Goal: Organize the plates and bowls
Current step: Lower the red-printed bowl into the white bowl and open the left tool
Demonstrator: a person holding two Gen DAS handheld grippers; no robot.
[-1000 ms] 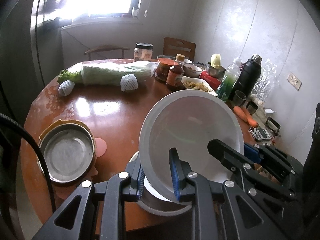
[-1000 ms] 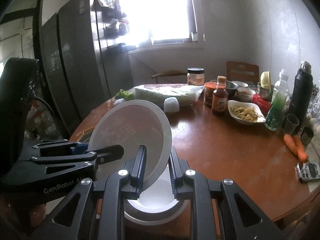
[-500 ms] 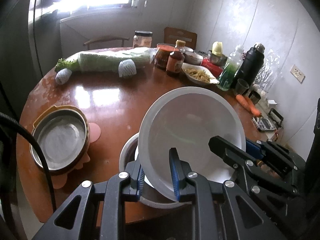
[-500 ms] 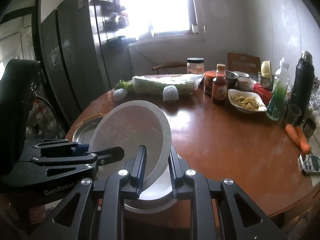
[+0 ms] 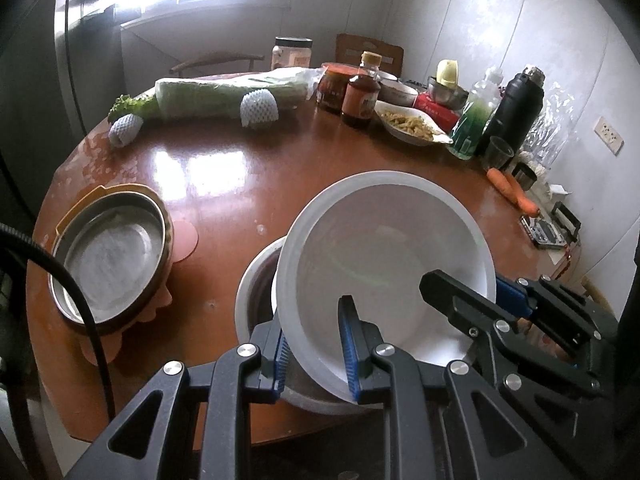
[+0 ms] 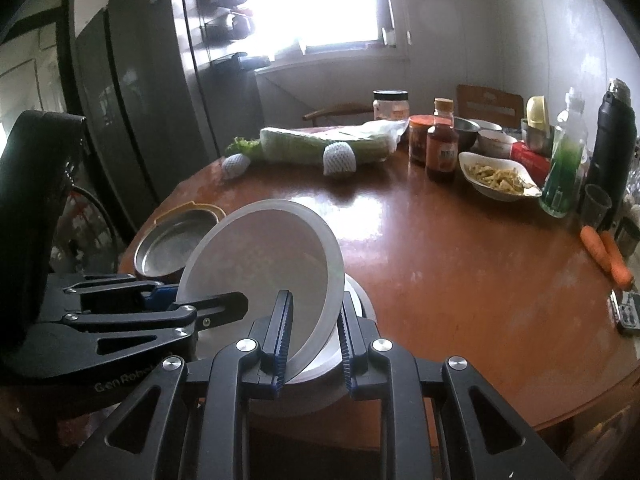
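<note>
Both claws hold one white plate [image 5: 384,264] by its near rim: my left claw [image 5: 314,350] is pinched narrow on the rim at one side, my right claw [image 6: 312,332] pinched narrow on it at the other. The plate is tilted, its far edge raised, and it hangs just above a white bowl [image 5: 256,280] at the near edge of the table [image 5: 256,184]. I cannot tell whether plate and bowl touch yet.

Judged progress: stacking is mid-step. The plate needs lowering flat, then both claws open.

At the left edge of the table a metal dish [image 5: 106,256] sits in a tan holder, unstacked. Toward the far right edge a white dish of food [image 6: 498,178] and a small bowl [image 6: 494,140] among bottles look untouched. Likely still to sort.
</note>
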